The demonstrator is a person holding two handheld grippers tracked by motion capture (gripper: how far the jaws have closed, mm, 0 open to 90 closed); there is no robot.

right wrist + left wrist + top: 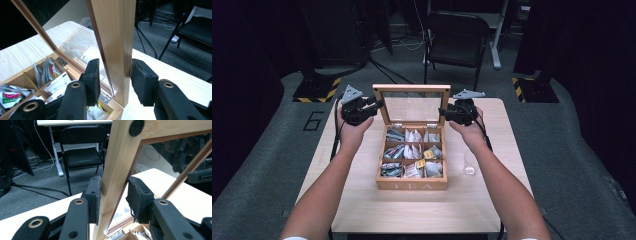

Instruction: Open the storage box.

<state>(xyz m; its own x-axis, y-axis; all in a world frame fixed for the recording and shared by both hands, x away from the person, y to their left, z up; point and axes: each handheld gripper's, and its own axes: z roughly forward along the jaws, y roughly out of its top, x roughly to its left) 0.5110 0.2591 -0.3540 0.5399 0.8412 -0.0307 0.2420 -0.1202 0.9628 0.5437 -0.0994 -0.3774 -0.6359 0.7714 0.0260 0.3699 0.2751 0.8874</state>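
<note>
A wooden tea box (412,184) stands open at the table's middle, and its compartments hold several tea bags (412,152). Its glass lid (411,89) stands upright at the back. My left gripper (379,105) is shut on the lid's left frame rail. In the left gripper view the pads (95,195) sit on both sides of that rail (117,165). My right gripper (443,112) clamps the right rail. In the right gripper view that rail (115,32) is between its pads (142,80), with tea bags (47,70) below it.
A small clear cup (470,167) stands on the light wooden table (362,210) just right of the box, close to the right forearm. A black folding chair (455,35) stands on the floor beyond the table's far edge.
</note>
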